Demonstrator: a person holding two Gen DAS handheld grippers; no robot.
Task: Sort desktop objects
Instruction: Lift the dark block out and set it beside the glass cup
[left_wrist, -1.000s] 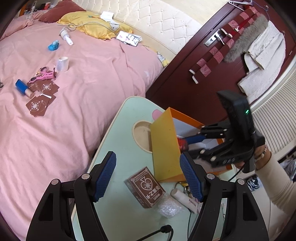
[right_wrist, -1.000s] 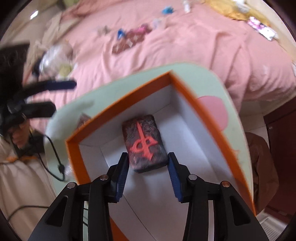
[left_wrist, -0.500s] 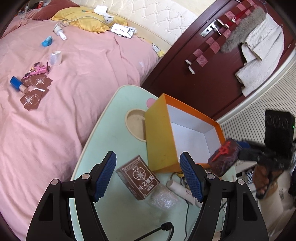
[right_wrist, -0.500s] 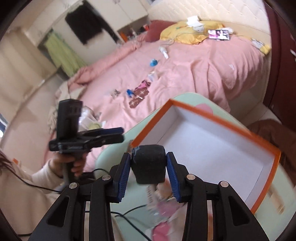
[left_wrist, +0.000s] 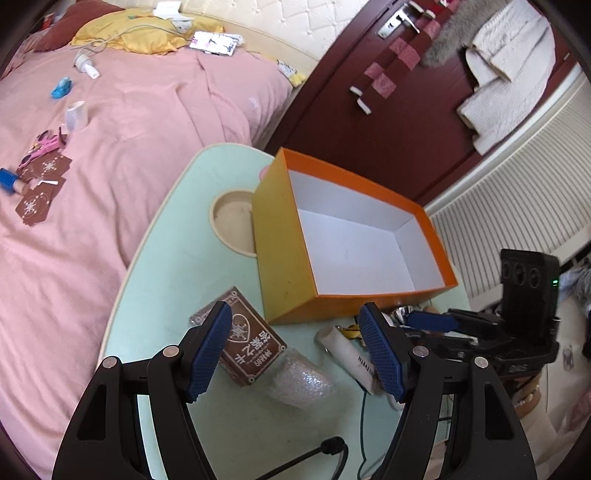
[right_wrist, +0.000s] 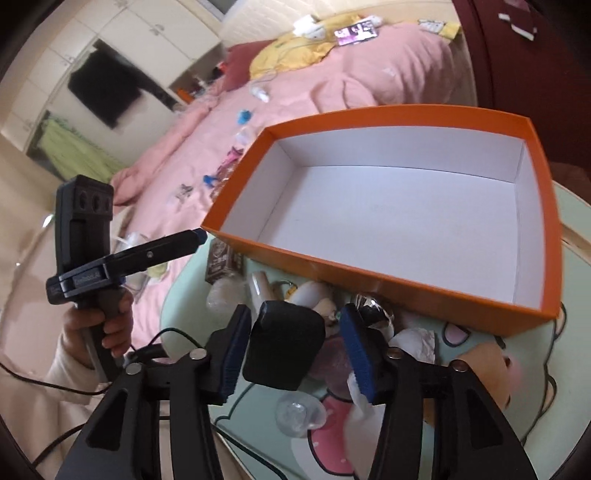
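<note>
Looking along my left gripper (left_wrist: 295, 350), I see its fingers spread wide with nothing between them, hanging over the brown card box (left_wrist: 245, 341) that lies on the pale green table (left_wrist: 177, 258) just beside the near corner of the orange box (left_wrist: 280, 251), with a white tube (left_wrist: 347, 354) and a bubble-wrapped lump (left_wrist: 299, 380) close to that same corner. Through the right camera, my right gripper (right_wrist: 291, 350) has its fingers parted around a dark block (right_wrist: 282, 347); whether they touch it I cannot tell, and it sits just outside the orange box's (right_wrist: 369, 280) near wall, above small clutter.
</note>
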